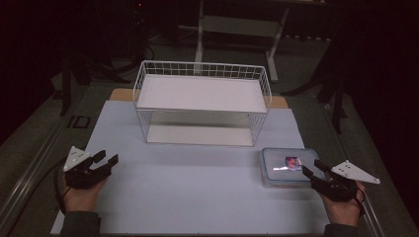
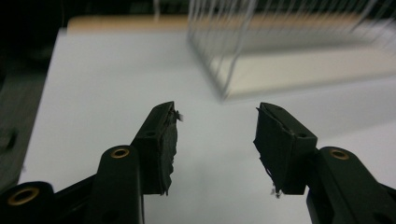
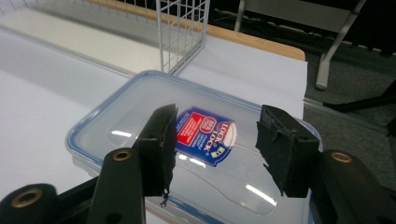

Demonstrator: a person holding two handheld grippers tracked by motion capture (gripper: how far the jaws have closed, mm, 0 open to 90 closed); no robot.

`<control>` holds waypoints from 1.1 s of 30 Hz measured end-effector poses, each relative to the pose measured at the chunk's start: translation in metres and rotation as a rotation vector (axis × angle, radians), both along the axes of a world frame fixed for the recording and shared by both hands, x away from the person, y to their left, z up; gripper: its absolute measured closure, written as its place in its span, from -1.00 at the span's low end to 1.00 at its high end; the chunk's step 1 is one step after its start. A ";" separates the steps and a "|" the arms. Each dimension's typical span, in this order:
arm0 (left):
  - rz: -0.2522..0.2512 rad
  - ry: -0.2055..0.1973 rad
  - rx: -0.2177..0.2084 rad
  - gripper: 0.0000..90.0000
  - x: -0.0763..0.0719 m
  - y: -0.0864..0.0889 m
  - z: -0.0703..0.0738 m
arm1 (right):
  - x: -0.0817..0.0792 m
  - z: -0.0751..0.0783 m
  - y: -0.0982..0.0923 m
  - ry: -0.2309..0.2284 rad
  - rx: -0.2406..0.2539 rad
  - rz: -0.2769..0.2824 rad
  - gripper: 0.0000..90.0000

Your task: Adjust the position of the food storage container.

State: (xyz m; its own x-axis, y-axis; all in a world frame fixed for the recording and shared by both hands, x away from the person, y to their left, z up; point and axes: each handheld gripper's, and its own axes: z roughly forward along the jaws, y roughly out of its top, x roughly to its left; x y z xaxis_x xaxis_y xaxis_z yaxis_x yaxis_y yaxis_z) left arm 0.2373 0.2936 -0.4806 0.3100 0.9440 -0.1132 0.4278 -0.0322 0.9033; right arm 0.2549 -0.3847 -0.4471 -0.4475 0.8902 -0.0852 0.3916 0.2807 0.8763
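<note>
White table (image 1: 197, 187), wire rack (image 1: 202, 101) standing at its far middle, clear lidded box (image 1: 286, 168) lying near right, right tool (image 1: 316, 173) at the box's near right edge, jaws apart and empty above the lid, left tool (image 1: 104, 163) near left, jaws apart, holding nothing.

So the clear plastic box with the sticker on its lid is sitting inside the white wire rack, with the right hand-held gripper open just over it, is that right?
Not quite. The clear plastic box sits on the white table sheet, outside the white wire rack, in front of its right end, as the high view shows. The rest holds: the right hand-held gripper hangs open just over the lid.
</note>
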 end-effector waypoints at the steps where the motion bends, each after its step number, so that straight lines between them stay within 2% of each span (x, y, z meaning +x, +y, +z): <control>1: -0.003 -0.015 0.007 0.07 -0.004 0.000 0.002 | 0.000 0.000 0.000 0.003 -0.003 0.001 0.01; 4: -0.013 -0.033 0.016 0.06 -0.008 0.001 0.006 | 0.001 -0.002 -0.001 0.008 -0.004 -0.010 -0.05; 5: -0.013 -0.049 0.019 0.05 -0.010 0.003 0.008 | 0.003 -0.005 -0.004 0.014 -0.005 -0.040 -0.10; 10: -0.009 -0.040 0.031 0.04 -0.009 0.003 0.007 | 0.007 -0.007 -0.009 0.017 0.015 -0.069 -0.06; 12: -0.007 -0.035 0.034 0.03 -0.009 0.003 0.007 | 0.009 -0.008 -0.010 0.022 0.025 -0.077 0.13; 15: -0.006 -0.043 0.037 0.02 -0.010 0.002 0.008 | 0.013 -0.010 -0.013 0.041 0.046 -0.083 0.54; 16: -0.006 -0.043 0.037 0.03 -0.010 0.002 0.008 | 0.013 -0.010 -0.013 0.041 0.046 -0.083 0.54; 17: -0.006 -0.041 0.044 0.03 -0.009 0.002 0.007 | 0.014 -0.011 -0.014 0.051 0.046 -0.090 0.66; 18: -0.007 -0.038 0.047 0.03 -0.009 0.002 0.007 | 0.018 -0.013 -0.015 0.066 0.036 -0.098 0.89; 19: -0.007 -0.035 0.051 0.03 -0.008 0.001 0.006 | 0.021 -0.016 -0.016 0.077 0.024 -0.114 0.99; 26: -0.017 -0.019 0.072 0.04 -0.005 -0.001 0.003 | 0.028 -0.021 -0.024 0.090 -0.003 -0.208 1.00; 28: -0.018 -0.018 0.073 0.04 -0.005 -0.001 0.003 | 0.032 -0.025 -0.033 0.108 0.010 -0.260 1.00; 29: -0.017 -0.019 0.074 0.04 -0.005 -0.001 0.003 | 0.032 -0.025 -0.033 0.108 0.010 -0.260 1.00; 30: -0.017 -0.018 0.073 0.04 -0.005 0.000 0.003 | 0.034 -0.028 -0.038 0.121 0.015 -0.288 1.00; 33: -0.014 -0.016 0.070 0.04 -0.005 -0.001 0.002 | 0.036 -0.029 -0.043 0.124 0.038 -0.303 1.00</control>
State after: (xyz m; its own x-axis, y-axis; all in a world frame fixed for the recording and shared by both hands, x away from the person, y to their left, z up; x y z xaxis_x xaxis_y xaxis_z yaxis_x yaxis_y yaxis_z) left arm 0.2328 0.2928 -0.4781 0.3245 0.9449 -0.0419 0.4120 -0.1013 0.9055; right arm 0.2910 -0.4280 -0.4764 -0.1669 0.9859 -0.0107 0.5564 0.1032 0.8245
